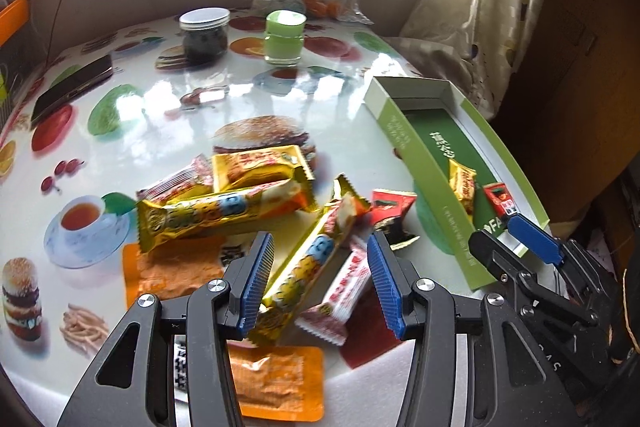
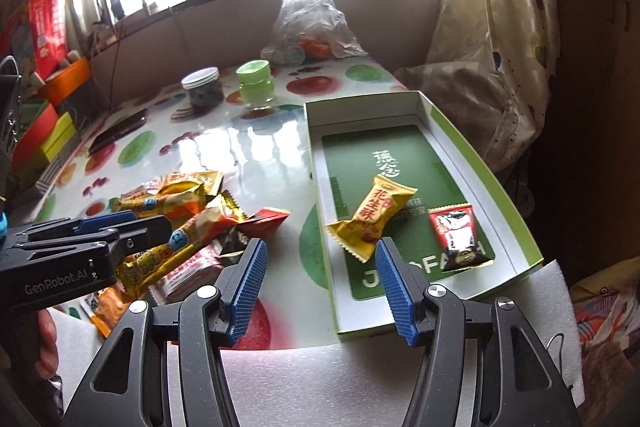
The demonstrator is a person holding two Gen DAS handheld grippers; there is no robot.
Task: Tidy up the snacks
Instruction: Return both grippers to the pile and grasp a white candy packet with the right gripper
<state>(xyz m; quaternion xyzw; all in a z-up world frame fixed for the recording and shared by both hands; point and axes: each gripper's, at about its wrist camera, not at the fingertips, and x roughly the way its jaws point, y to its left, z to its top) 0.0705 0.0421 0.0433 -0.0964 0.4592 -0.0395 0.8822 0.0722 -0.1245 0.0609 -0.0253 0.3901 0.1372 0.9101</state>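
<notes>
The green box [image 2: 420, 107] on the surface [image 2: 256, 139] holds a yellow candy [image 2: 372, 215] and a red packet [image 2: 456, 235]; both tongs, left [image 1: 320, 283] and right [image 2: 320, 287], gape apart, empty.

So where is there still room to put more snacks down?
The far half of the green box, beyond the yellow candy and red packet, is bare. So is the shiny table between the snack pile and the two jars. The pile itself is crowded.
</notes>
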